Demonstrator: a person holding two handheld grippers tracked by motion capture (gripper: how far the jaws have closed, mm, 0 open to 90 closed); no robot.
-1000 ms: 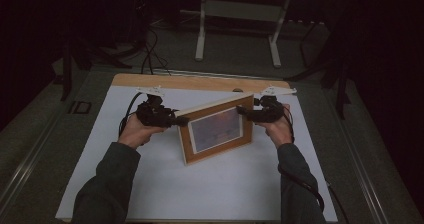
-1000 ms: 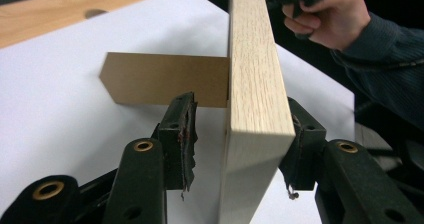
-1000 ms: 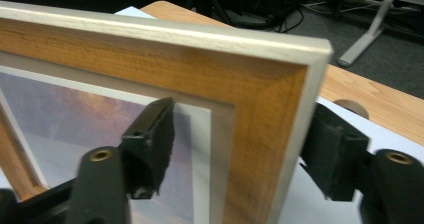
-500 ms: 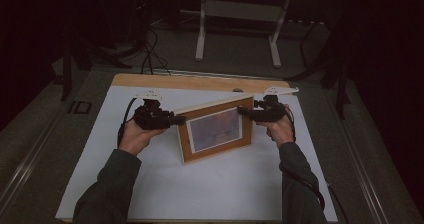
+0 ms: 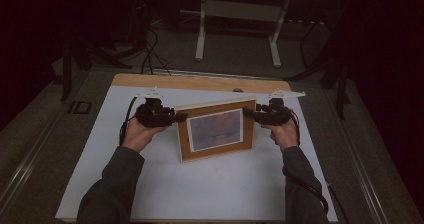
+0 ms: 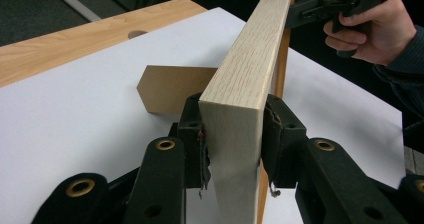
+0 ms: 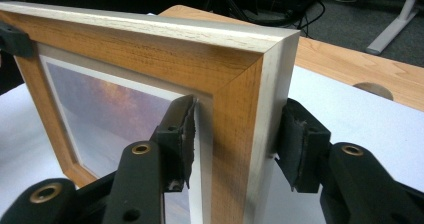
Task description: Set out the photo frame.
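A wooden picture frame [image 5: 215,131] with a pale sunset print stands upright on the white sheet [image 5: 210,184]. My left gripper [image 5: 177,116] holds its left edge. In the left gripper view the jaws [image 6: 232,129] sit either side of the pale edge [image 6: 250,59]; they have just been opening a little, and both pads still lie against the wood. My right gripper [image 5: 248,113] is at the frame's upper right corner. In the right gripper view its jaws [image 7: 235,129] have just been closing on the frame [image 7: 235,84], one pad on the front and one on the back.
The frame's brown back stand [image 6: 170,89] rests on the sheet behind it. A wooden table strip [image 5: 200,81] with a round hole runs along the far edge. Desk legs and cables stand on the dark floor beyond. A person's sleeves come in from the bottom.
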